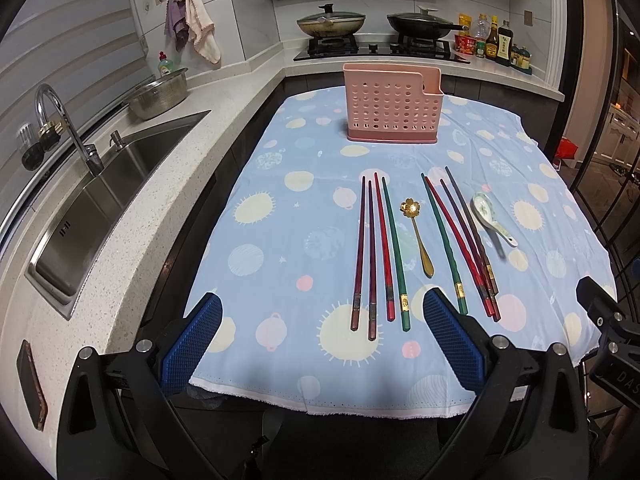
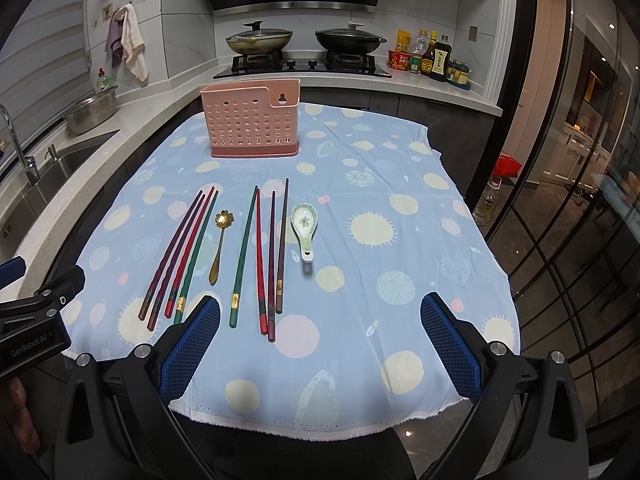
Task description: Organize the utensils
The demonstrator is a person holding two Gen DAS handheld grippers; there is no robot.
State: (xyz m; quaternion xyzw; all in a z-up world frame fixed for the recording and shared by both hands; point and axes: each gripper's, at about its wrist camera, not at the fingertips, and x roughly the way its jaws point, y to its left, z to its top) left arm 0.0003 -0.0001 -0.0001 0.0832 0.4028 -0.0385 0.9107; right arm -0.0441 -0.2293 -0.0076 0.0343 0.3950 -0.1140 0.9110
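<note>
— So, where are the utensils now?

— On the blue tablecloth (image 1: pixel 288 240), all lying flat in a row. Four chopsticks on the left (image 1: pixel 378 256), then a small gold spoon (image 1: pixel 418 240) with a flower-shaped bowl, then four more chopsticks (image 2: pixel 264 256), and at the right end a white ceramic spoon (image 2: pixel 305 228). The left group lies nearly parallel; in the right group the handle ends come close together, some touching. The gold spoon lies apart, between the two groups.

— And the holder?

— The pink perforated holder (image 2: pixel 252 124) stands upright at the far side of the cloth, well apart from the row. Whether something is inside I cannot tell.

— What about the grippers?

— The left gripper (image 1: pixel 322 340) hovers at the near edge of the cloth, jaws spread wide, nothing between them; the handle ends of the left chopsticks lie just ahead. The right gripper (image 2: pixel 320 340) is beside it, also spread wide and holding nothing.

— And around the table?

— A steel sink (image 1: pixel 104 200) with a faucet (image 1: pixel 64 128) on the left, and a stove (image 2: pixel 304 66) behind with two covered pans (image 2: pixel 260 40), and bottles (image 1: pixel 496 40) beside it.
</note>
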